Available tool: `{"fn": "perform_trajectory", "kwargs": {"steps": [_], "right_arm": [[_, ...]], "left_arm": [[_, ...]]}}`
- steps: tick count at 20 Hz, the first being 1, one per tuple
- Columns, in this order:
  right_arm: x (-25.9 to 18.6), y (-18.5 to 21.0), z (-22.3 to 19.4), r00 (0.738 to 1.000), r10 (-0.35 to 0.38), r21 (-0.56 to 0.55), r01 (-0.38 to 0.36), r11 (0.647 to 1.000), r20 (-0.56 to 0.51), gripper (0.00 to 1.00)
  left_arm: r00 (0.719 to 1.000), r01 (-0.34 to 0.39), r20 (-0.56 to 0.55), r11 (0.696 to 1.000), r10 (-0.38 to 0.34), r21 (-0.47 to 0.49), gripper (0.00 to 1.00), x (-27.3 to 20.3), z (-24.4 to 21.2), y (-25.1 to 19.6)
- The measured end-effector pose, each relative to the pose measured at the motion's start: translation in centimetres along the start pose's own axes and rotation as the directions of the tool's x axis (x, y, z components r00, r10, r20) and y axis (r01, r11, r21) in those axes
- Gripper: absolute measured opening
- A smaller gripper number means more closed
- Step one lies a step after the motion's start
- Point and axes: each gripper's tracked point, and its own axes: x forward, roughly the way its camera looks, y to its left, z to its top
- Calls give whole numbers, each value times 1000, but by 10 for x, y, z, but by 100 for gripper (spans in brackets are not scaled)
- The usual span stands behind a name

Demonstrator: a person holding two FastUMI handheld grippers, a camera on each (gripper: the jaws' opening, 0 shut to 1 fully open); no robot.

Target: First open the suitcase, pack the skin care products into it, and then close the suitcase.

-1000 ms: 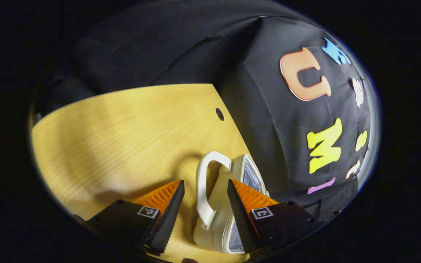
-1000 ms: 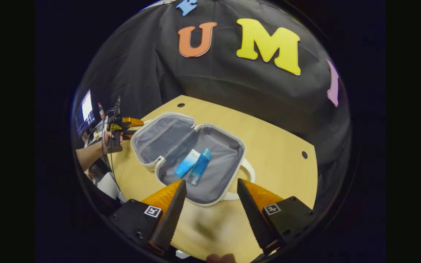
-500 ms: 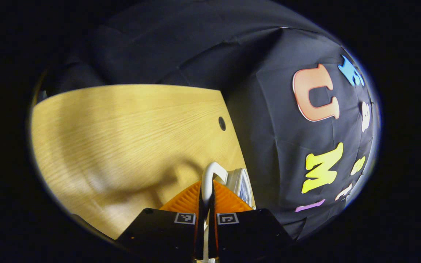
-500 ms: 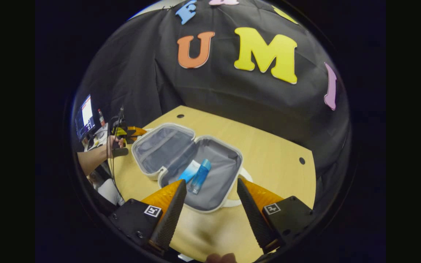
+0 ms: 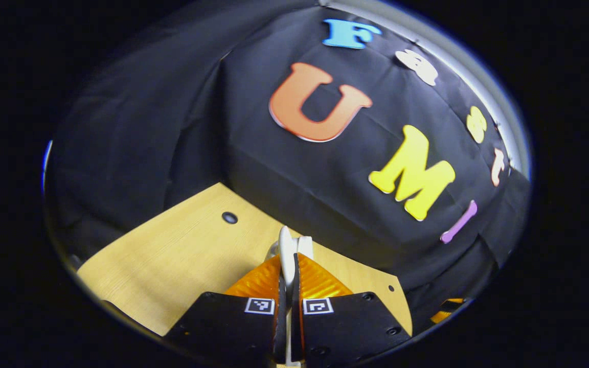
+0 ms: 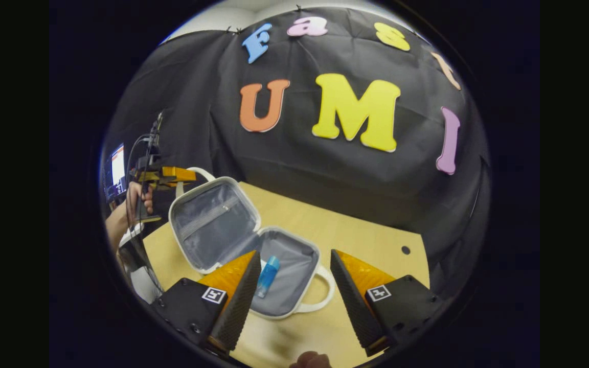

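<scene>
A small white suitcase (image 6: 294, 255) with grey lining lies on the wooden table (image 6: 366, 240). Its lid (image 6: 212, 222) stands tilted up at about half way. A blue skin care bottle (image 6: 268, 275) lies in the lower half, partly behind my right finger. My left gripper (image 5: 288, 271) is shut on the lid's white handle (image 5: 285, 250); in the right gripper view that gripper (image 6: 172, 175), held by a hand (image 6: 133, 194), grips the handle at the lid's top edge. My right gripper (image 6: 292, 278) hangs open above the table's near side, holding nothing.
The lower half's own white handle (image 6: 320, 296) lies flat on the table toward me. A screen (image 6: 116, 168) glows at the far left beyond the table. Small round holes (image 6: 405, 250) mark the table near its far edge.
My left gripper closed on the lid's handle and has swung the lid up from flat to half raised. My right gripper has drawn back and tilted up a little.
</scene>
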Motion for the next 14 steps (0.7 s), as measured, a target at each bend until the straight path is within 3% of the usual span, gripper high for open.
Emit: {"fn": "perform_trajectory", "kwargs": {"steps": [7,14], "right_arm": [[-28,-49,7,996,-60,42,57,997,69,81],[-63,-119,-12,979,-175,73,168,983,106,81]], "left_arm": [[997,-8,76,964,-13,267,6,-28,-16,-102],[996,-42,88,883,0,467,7,-17,-56,-190]]}}
